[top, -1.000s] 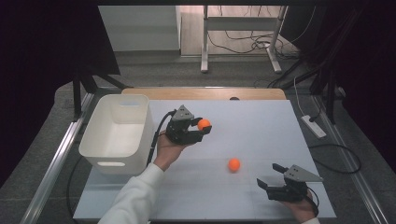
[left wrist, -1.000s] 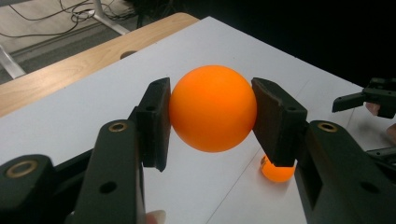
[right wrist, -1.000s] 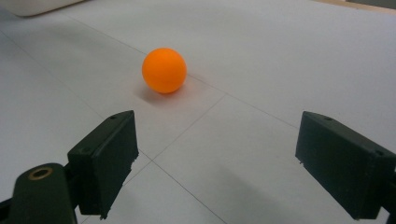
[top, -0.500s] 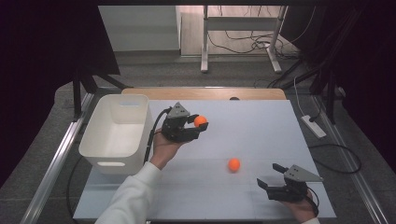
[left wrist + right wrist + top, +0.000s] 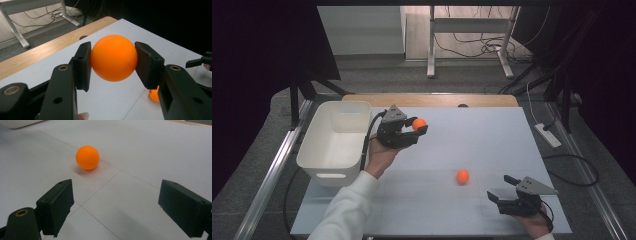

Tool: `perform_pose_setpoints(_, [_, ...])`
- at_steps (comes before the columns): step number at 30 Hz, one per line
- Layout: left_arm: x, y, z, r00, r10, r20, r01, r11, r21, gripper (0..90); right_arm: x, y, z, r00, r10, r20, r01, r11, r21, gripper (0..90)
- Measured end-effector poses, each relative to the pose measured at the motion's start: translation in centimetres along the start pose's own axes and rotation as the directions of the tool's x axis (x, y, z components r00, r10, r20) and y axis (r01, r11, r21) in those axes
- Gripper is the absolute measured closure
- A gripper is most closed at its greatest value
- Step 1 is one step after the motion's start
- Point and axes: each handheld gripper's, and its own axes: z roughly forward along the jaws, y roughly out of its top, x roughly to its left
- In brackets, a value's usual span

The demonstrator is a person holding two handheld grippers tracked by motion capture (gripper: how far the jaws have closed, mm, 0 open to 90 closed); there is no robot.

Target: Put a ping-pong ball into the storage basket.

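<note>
Ball held beside the bin
Left gripper point(image 5: 412, 131) clamps an orange ball point(image 5: 419, 124); white bin point(image 5: 334, 140) lies at its 9 o'clock. Right gripper point(image 5: 504, 192) gapes wide.

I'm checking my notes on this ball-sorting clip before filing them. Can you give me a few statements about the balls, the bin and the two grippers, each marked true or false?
1. The left gripper is shut on an orange ball. True.
2. The second orange ball lies inside the white bin. False: it lies on the white table, in front of the right gripper.
3. The right gripper's fingers stand open with nothing between them. True.
4. The white bin holds several balls. False: the part of its inside that shows is bare.
5. The held ball rests on the table. False: it is held above it.
</note>
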Motion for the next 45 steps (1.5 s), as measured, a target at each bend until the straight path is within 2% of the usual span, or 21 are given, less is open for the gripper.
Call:
perform_pose_setpoints(11, [0.6,0.0,-1.0,0.9997,-0.004,-0.026,0.004,0.9999,-0.011,51.0,0.0,0.0,0.0,1.0,-0.001,0.002,0.001,1.0,-0.001,12.8])
perform_pose_setpoints(22, [1.9,-0.2,-2.6,0.9976,-0.019,-0.067,0.017,0.9996,-0.022,51.0,0.0,0.0,0.0,1.0,-0.002,0.003,0.002,1.0,0.0,12.8])
perform_pose_setpoints(31, [2.8,-0.4,-3.9,0.9948,-0.032,-0.097,0.029,0.9991,-0.033,51.0,0.0,0.0,0.0,1.0,-0.004,0.005,0.004,1.0,0.001,12.8])
perform_pose_setpoints(45, [3.9,-0.8,-4.8,0.9901,-0.051,-0.131,0.047,0.9983,-0.034,51.0,0.0,0.0,0.0,0.9999,-0.006,0.009,0.006,1.0,0.003,12.9])
